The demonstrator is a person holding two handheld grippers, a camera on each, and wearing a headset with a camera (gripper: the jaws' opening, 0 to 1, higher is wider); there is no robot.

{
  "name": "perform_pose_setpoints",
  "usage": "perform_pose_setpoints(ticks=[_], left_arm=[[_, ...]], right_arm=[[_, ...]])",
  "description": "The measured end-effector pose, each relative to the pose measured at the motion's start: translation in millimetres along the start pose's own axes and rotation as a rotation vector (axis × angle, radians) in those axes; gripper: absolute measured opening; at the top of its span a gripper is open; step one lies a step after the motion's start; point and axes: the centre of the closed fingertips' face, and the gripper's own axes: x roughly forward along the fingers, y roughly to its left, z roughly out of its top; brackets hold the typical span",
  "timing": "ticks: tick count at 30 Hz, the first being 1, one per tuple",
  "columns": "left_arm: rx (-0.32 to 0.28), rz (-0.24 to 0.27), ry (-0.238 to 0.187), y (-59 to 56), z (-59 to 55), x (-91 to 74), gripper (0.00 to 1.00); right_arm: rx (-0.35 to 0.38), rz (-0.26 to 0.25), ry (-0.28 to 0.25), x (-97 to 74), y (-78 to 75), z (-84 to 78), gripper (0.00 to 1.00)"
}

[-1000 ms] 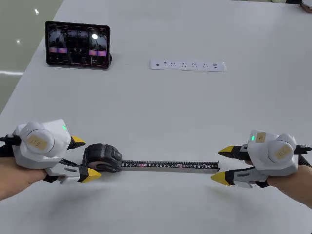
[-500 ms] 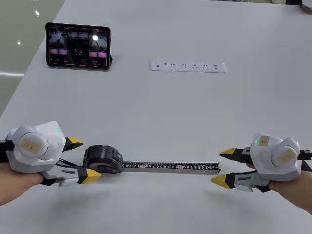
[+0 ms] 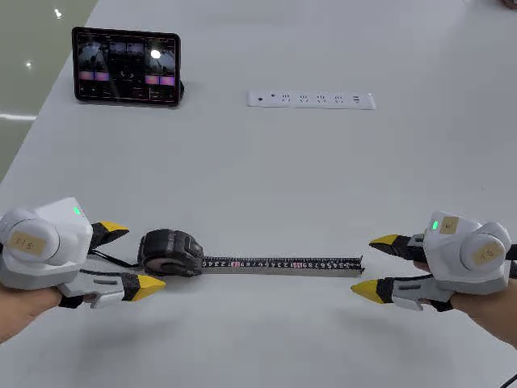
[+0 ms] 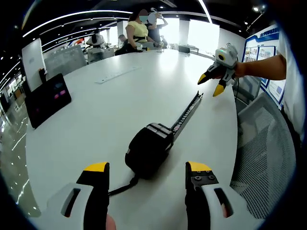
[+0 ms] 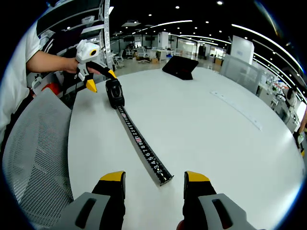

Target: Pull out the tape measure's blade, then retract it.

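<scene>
Just ahead of the spread left gripper [image 3: 138, 255], head view, tape measure [image 3: 171, 252] lies unheld on the desk [image 3: 266, 178], blade [image 3: 283, 264] out; left gripper view: case [image 4: 148, 148] just beyond its jaws; right gripper view: blade tip before the spread right gripper [image 5: 155, 175]; retraction likely next, needing a case grip.

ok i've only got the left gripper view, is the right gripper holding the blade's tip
Observer: No. The right gripper view shows the right gripper open, with the blade tip lying on the table between its jaw tips, untouched.
Operator: is the scale facing up out there
Observer: Yes, in that view the printed numbers face up along the blade, right to its tip.
</scene>
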Motion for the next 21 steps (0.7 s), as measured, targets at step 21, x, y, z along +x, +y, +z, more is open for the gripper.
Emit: perform_pose_setpoints(ticks=[21], left_arm=[[-0.085,0.047,-0.089,-6.8,-12.2,-27.4,0.67]], right_arm=[[0.055,-0.044,-0.042,-11.3,12.9,-3.0,0.57]])
